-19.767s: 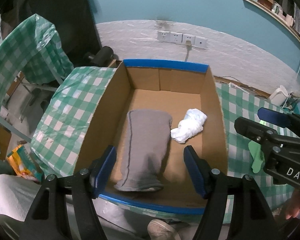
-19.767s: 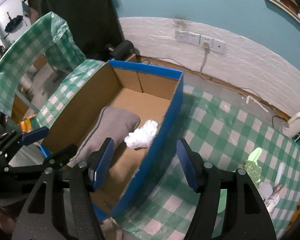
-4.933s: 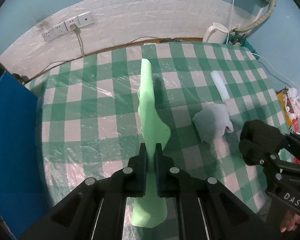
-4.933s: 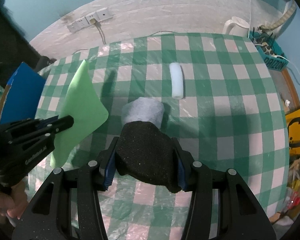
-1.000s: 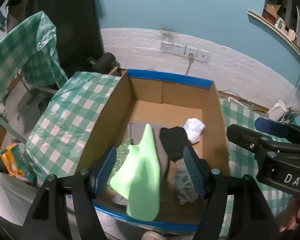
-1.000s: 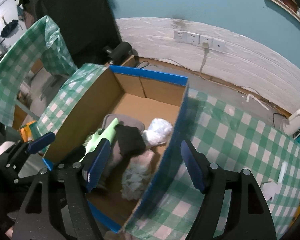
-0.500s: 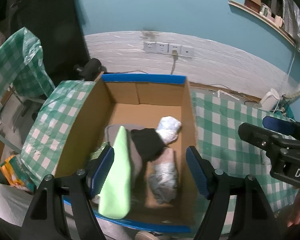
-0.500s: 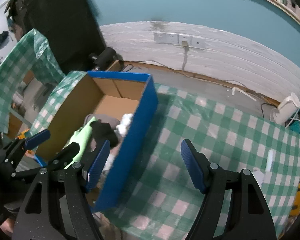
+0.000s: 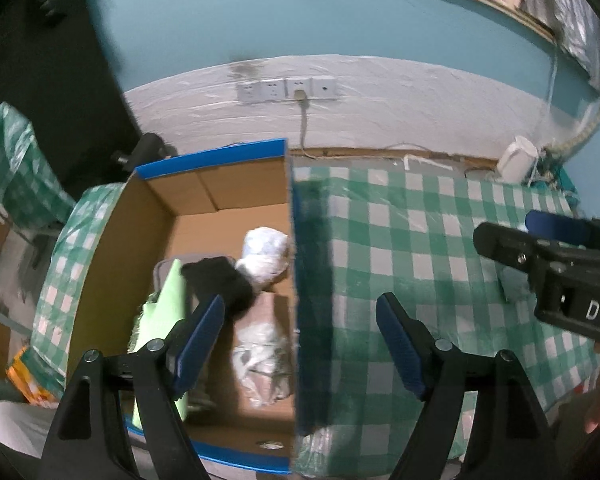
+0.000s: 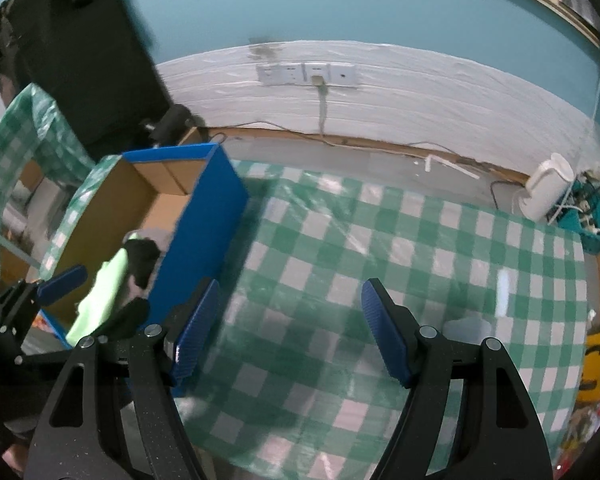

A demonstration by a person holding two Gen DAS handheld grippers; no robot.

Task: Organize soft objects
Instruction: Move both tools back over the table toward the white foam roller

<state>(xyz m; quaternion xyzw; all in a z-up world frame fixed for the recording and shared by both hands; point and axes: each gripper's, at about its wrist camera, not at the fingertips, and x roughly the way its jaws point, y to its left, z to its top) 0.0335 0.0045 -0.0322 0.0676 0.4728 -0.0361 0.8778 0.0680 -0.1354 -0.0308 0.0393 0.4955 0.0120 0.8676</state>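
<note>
Already in the cardboard box [image 9: 112, 248] at left lie a green cloth [image 9: 168, 300], a black sock [image 9: 220, 280] and a white bundle [image 9: 266, 248]. Both my left gripper [image 9: 300, 340] and right gripper [image 10: 290, 328] stand wide apart, holding nothing. Two pale items, a white roll [image 10: 502, 292] and a blurred lump [image 10: 466, 326], still wait on the checked tablecloth [image 10: 380, 240] at right.
</note>
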